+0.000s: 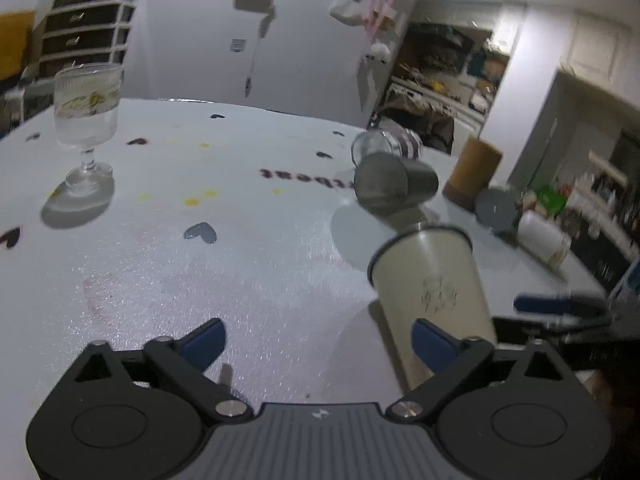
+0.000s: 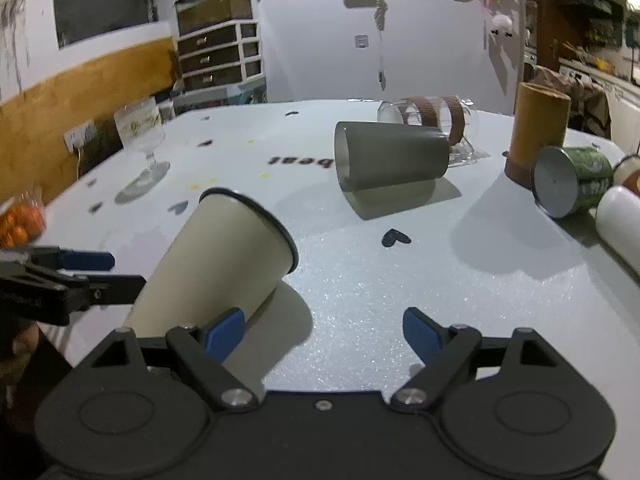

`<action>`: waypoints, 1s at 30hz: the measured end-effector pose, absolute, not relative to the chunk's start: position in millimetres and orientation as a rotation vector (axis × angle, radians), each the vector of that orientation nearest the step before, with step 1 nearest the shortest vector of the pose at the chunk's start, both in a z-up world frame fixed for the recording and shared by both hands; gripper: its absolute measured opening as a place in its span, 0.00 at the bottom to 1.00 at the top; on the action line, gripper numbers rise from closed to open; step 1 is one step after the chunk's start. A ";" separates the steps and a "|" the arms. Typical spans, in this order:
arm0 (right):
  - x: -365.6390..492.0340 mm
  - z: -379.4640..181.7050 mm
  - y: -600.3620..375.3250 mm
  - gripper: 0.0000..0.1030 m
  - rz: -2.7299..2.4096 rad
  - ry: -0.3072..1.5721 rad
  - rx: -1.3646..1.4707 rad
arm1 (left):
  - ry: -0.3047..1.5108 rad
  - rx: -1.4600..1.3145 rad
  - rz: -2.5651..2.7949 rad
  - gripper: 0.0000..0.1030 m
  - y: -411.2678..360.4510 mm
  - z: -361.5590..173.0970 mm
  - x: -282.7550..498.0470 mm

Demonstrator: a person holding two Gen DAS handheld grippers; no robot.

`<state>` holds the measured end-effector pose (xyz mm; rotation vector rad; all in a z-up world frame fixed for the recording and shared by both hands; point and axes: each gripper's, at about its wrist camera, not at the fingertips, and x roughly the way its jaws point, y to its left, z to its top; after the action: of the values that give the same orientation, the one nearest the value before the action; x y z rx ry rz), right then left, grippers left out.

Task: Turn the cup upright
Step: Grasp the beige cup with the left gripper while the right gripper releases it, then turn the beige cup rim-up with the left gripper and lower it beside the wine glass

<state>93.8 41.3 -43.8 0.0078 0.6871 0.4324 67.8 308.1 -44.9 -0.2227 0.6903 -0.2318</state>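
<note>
A cream cup with a dark rim (image 1: 434, 288) (image 2: 224, 260) lies tilted on the white table, mouth pointing away and raised off the surface. My left gripper (image 1: 320, 340) is open; its right finger (image 1: 434, 342) is by the cup's base. My right gripper (image 2: 322, 332) is open; its left finger (image 2: 224, 332) is by the cup's base. The cup sits between the two grippers, gripped by neither. The right gripper's fingers (image 1: 548, 306) show at the right in the left wrist view; the left gripper's fingers (image 2: 86, 261) show at the left in the right wrist view.
A grey metal cup (image 2: 390, 156) (image 1: 394, 186) lies on its side mid-table, a glass mug with brown bands (image 2: 432, 118) behind it. A stemmed glass (image 1: 88, 120) (image 2: 142, 136) stands at the left. A brown cylinder (image 2: 538, 128), a green can (image 2: 572, 180) and a white bottle (image 2: 620, 220) are at the right.
</note>
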 end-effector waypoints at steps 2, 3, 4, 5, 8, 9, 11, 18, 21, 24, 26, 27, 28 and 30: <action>88.9 -40.6 37.0 0.84 0.403 0.659 0.042 | 0.704 -0.307 -0.255 0.90 312.9 -39.2 73.2; 85.6 -38.2 34.4 0.84 0.397 0.642 0.061 | 0.721 -0.360 -0.282 0.89 314.3 -36.2 78.2; 82.3 -36.2 31.9 0.84 0.402 0.629 0.093 | 0.733 -0.392 -0.303 0.89 313.8 -34.3 82.1; 79.4 -34.7 29.7 0.84 0.416 0.623 0.133 | 0.747 -0.418 -0.330 0.88 312.0 -32.1 87.0; 74.6 -33.9 29.3 0.81 0.476 0.630 0.227 | 0.774 -0.440 -0.381 0.88 300.4 -26.2 100.6; 75.1 -35.0 31.1 0.80 0.494 0.646 0.250 | 0.780 -0.435 -0.392 0.88 295.7 -24.3 104.4; 79.9 -39.5 34.4 0.77 0.546 0.689 0.313 | 0.794 -0.430 -0.410 0.88 287.8 -22.3 110.9; 91.9 -58.3 46.9 0.70 0.615 0.803 0.445 | 0.889 -0.441 -0.442 0.88 272.5 -33.5 133.4; 91.5 -59.2 48.1 0.67 0.628 0.801 0.452 | 0.942 -0.461 -0.439 0.88 267.5 -40.2 146.3; 90.2 -58.0 49.7 0.66 0.627 0.789 0.429 | 0.970 -0.465 -0.433 0.85 261.9 -46.2 157.3; 88.9 -56.9 49.9 0.66 0.627 0.783 0.416 | 0.983 -0.467 -0.427 0.81 258.5 -50.0 163.5; 87.5 -56.9 49.3 0.66 0.627 0.780 0.412 | 0.994 -0.469 -0.425 0.80 256.3 -52.8 167.3; 86.7 -56.7 49.6 0.66 0.628 0.777 0.406 | 1.004 -0.471 -0.428 0.80 255.7 -54.9 168.2; 85.6 -55.5 50.9 0.65 0.630 0.771 0.392 | 1.004 -0.457 -0.445 0.77 251.8 -54.7 168.9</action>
<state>85.6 50.9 -55.5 0.3921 0.7710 0.6297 168.9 251.8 -54.7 -0.4565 1.0036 -0.4447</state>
